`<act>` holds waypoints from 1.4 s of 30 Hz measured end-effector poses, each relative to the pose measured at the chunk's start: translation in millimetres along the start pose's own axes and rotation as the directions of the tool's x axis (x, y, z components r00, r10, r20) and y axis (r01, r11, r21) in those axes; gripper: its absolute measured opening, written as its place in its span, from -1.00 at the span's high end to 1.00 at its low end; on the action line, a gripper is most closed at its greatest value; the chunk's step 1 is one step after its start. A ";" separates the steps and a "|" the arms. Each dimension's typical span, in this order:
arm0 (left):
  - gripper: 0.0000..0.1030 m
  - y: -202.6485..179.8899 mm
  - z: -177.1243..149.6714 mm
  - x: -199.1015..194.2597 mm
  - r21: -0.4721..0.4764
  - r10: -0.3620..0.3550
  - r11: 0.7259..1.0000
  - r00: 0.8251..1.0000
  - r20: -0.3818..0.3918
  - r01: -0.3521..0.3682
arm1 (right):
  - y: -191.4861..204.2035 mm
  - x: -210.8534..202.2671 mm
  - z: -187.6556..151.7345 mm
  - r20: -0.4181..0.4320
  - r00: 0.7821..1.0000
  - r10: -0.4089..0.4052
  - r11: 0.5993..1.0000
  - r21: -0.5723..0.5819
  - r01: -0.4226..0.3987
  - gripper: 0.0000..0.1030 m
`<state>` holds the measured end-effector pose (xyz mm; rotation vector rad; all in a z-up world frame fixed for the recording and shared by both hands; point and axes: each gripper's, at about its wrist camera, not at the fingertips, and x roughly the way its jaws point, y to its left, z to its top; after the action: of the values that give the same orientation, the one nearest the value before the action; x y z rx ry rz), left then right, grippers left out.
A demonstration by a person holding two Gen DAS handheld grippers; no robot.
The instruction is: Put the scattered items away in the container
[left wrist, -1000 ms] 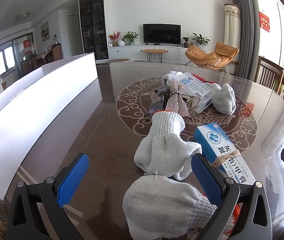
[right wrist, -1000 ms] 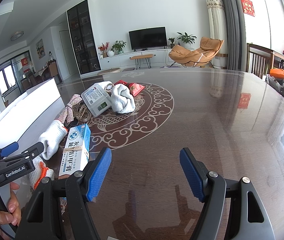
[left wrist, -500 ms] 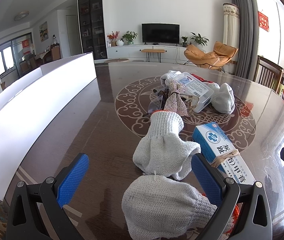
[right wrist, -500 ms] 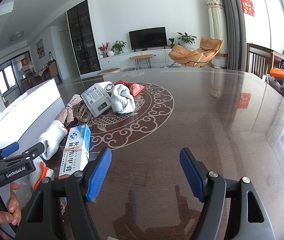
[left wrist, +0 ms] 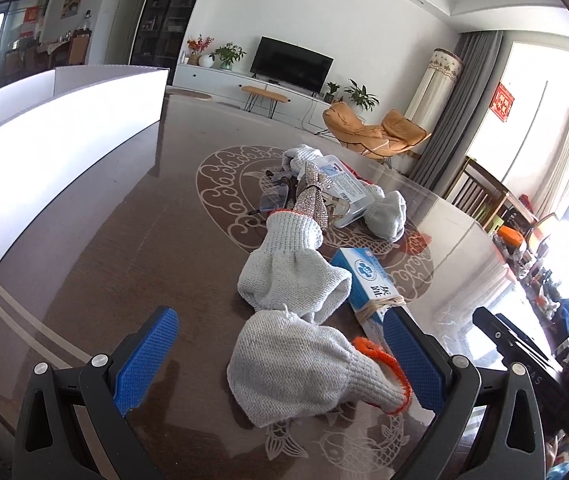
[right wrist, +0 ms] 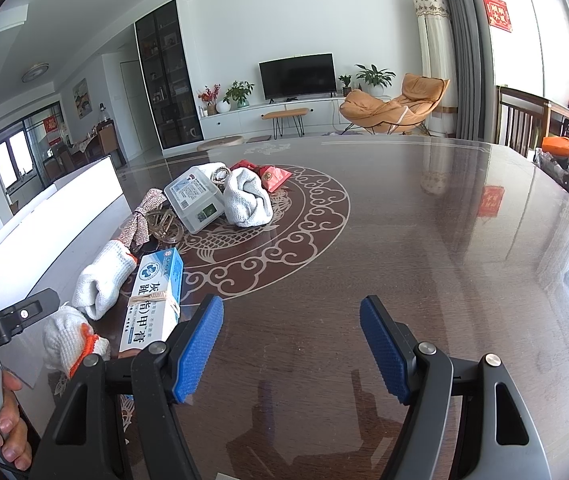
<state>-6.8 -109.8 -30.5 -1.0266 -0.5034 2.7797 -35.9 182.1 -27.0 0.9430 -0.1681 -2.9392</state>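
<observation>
My left gripper (left wrist: 280,356) is open and low over the dark table, its blue pads either side of a white knit glove with an orange cuff (left wrist: 308,368). Just beyond lie a second white glove (left wrist: 288,272) and a blue-and-white box bound with rubber bands (left wrist: 368,284). Farther off are a sparkly bow (left wrist: 314,200), a clear plastic box (left wrist: 344,188) and a white cloth (right wrist: 248,200). The white container (left wrist: 64,128) runs along the left. My right gripper (right wrist: 292,352) stands open over bare table, right of the blue-and-white box (right wrist: 156,296).
Red packets (right wrist: 268,174) lie behind the white cloth. A hand (right wrist: 8,420) holds the left gripper's handle at the lower left. Wooden chairs (right wrist: 524,120) stand past the table's far right edge, where clutter (right wrist: 564,152) sits.
The left gripper has tilted and shifted, so the near glove's orange cuff now shows between its fingers. The right gripper has hardly moved.
</observation>
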 end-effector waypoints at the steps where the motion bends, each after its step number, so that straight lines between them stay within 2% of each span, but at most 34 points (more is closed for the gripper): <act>1: -1.00 1.2 -0.9 -3.8 -0.011 -0.014 1.000 1.000 -0.010 0.014 | 0.0 0.0 0.0 0.000 1.000 0.000 1.000 0.000 0.000 -0.41; 4: -1.00 -8.2 -4.1 -11.5 0.046 -0.009 0.999 0.999 -0.042 0.011 | 0.0 -0.1 0.0 0.000 1.000 0.000 1.000 0.000 0.000 -0.41; 8: -1.00 -33.9 -16.1 -10.0 0.188 0.077 0.980 0.994 -0.083 -0.060 | 0.0 0.0 0.0 0.000 1.000 0.000 1.000 0.001 0.000 -0.41; 14: -1.00 -46.9 -35.3 5.0 0.260 0.119 0.963 0.976 -0.183 -0.069 | -0.1 -0.1 0.1 0.000 1.000 0.001 1.000 0.002 -0.001 -0.41; 17: -1.00 -52.5 -39.7 6.6 0.297 0.138 0.952 0.972 -0.189 -0.077 | 0.1 -0.1 0.2 0.000 1.000 0.002 1.000 0.002 -0.002 -0.41; 22: -1.00 -50.1 -47.3 18.5 0.317 0.171 0.944 0.955 -0.241 -0.089 | -0.1 -0.2 0.2 -0.001 1.000 0.002 1.000 0.003 -0.002 -0.41; 27: -1.00 -54.8 -48.0 25.3 0.369 0.220 0.921 0.946 -0.237 -0.122 | 0.0 0.1 0.2 -0.001 1.000 0.004 1.000 0.004 -0.004 -0.41; 32: -1.00 -50.2 -28.2 43.4 0.336 0.254 0.928 0.934 -0.253 -0.162 | 0.0 0.1 0.2 -0.001 1.000 0.004 1.000 0.005 -0.004 -0.41; 37: -1.00 -42.6 4.5 78.9 0.307 0.284 0.931 0.921 -0.267 -0.198 | 0.4 0.8 0.3 -0.003 1.000 0.008 1.000 0.005 -0.008 -0.41; 42: -1.00 -42.9 39.3 118.3 0.304 0.294 0.932 0.902 -0.315 -0.197 | 0.4 0.4 0.2 -0.005 1.000 0.013 1.000 0.005 -0.012 -0.41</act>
<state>-121.6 -51.7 -59.0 -1.5724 0.0539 2.6636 -36.3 181.6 -27.1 0.9460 -0.1811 -2.9264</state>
